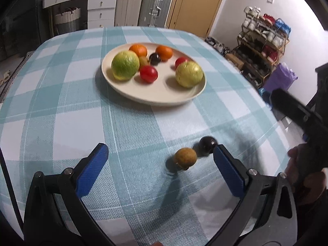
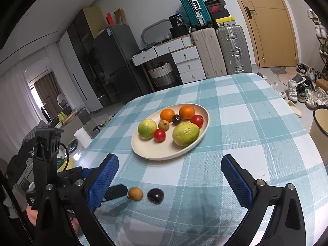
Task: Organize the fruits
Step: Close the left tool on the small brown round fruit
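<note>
1. Left gripper point(image 1: 161, 153): the jaws stand wide apart and hold nothing. Each finger carries a blue pad point(image 1: 92, 170) with a fine diamond-grid texture on a black plastic frame.
2. Right gripper point(image 2: 170, 164): the jaws stand wide apart and hold nothing. It has the same blue textured pads point(image 2: 103, 181).
3. Loose fruits: a small round tan fruit point(image 1: 185, 158) with a dull, rough skin rests on the cloth between the left fingers, nearer the right-hand finger. A dark glossy round fruit point(image 1: 207, 144) lies just beside it, close to that fingertip. Whether the two fruits touch cannot be told.
4. Plate point(image 1: 155, 97): a shallow, round, cream, matte plate stands farther out, well apart from the loose fruits.
5. Plate contents: two large green-yellow dimpled fruits point(image 1: 125, 65) point(image 1: 189, 74), two oranges point(image 1: 138, 50) point(image 1: 164, 52), two smooth red fruits point(image 1: 148, 73) point(image 1: 180, 61), one small tan fruit point(image 1: 144, 61) and one dark fruit point(image 1: 154, 58).
6. Surface: a woven tablecloth point(image 1: 131, 127) in a teal and white check covers the table.
7. Room, far side: white drawers point(image 2: 187, 62), ribbed hard suitcases point(image 2: 232, 49), a wooden door point(image 2: 270, 22), a dark refrigerator point(image 2: 110, 61) and a shoe rack point(image 1: 264, 45).
</note>
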A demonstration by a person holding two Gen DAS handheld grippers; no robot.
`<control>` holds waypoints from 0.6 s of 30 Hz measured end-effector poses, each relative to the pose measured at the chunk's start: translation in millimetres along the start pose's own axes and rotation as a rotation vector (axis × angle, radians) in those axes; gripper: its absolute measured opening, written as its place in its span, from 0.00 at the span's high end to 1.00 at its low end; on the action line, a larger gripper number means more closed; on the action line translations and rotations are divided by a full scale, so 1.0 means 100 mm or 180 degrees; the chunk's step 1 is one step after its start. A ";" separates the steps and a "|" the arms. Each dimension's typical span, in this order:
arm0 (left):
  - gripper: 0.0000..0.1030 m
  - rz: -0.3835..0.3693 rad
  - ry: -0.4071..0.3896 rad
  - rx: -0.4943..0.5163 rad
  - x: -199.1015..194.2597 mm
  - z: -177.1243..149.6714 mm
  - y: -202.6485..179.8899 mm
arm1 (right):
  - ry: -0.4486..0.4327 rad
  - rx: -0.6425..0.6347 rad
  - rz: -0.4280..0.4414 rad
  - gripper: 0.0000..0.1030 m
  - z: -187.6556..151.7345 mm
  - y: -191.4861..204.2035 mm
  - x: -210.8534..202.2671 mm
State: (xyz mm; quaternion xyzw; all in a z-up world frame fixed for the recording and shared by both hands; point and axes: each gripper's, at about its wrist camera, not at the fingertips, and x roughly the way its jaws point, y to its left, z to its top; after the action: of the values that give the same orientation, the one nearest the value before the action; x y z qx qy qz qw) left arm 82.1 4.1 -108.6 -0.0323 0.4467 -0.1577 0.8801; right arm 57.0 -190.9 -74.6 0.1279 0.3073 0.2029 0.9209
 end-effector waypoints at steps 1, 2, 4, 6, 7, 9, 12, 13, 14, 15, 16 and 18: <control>0.01 0.0041 0.0013 0.0015 0.02 -0.01 -0.01 | 0.0009 0.0008 -0.0008 0.01 0.00 -0.01 0.01; 0.01 0.0110 0.0020 0.0034 0.04 -0.02 -0.02 | 0.0020 0.0022 -0.0014 0.01 -0.01 -0.03 0.01; 0.01 0.0349 -0.0007 0.0092 0.07 -0.05 -0.03 | 0.0040 0.0046 -0.0010 0.01 -0.01 -0.05 0.03; 0.01 0.0335 -0.0022 0.0110 0.09 -0.05 -0.03 | 0.0059 0.0061 -0.0011 0.01 -0.02 -0.07 0.05; 0.01 0.0285 -0.0003 0.0094 0.10 -0.05 -0.02 | 0.0065 0.0067 -0.0009 0.01 -0.02 -0.08 0.06; 0.01 0.0241 0.0017 0.0081 0.11 -0.06 -0.02 | 0.0084 0.0077 0.0000 0.01 -0.02 -0.09 0.08; 0.01 0.0193 0.0031 0.0103 0.13 -0.05 -0.03 | 0.0103 0.0098 0.0007 0.01 -0.02 -0.10 0.10; 0.01 0.0171 0.0033 0.0103 0.14 -0.05 -0.03 | 0.0103 0.0099 0.0010 0.01 -0.02 -0.10 0.10; 0.02 0.0155 0.0036 0.0103 0.14 -0.05 -0.04 | 0.0101 0.0096 0.0003 0.01 -0.02 -0.10 0.09; 0.04 0.0151 0.0038 0.0102 0.14 -0.05 -0.04 | 0.0101 0.0098 0.0001 0.01 -0.02 -0.11 0.10; 0.05 0.0160 0.0038 0.0102 0.15 -0.04 -0.04 | 0.0102 0.0101 0.0003 0.01 -0.02 -0.11 0.10; 0.09 0.0195 0.0045 0.0120 0.16 -0.05 -0.05 | 0.0106 0.0109 0.0005 0.01 -0.03 -0.13 0.10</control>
State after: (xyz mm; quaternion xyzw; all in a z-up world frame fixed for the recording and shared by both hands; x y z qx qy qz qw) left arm 85.9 -5.5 -123.0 -0.0009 0.4506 -0.1394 0.8818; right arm 66.6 -197.4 -86.4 0.1406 0.3258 0.2004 0.9132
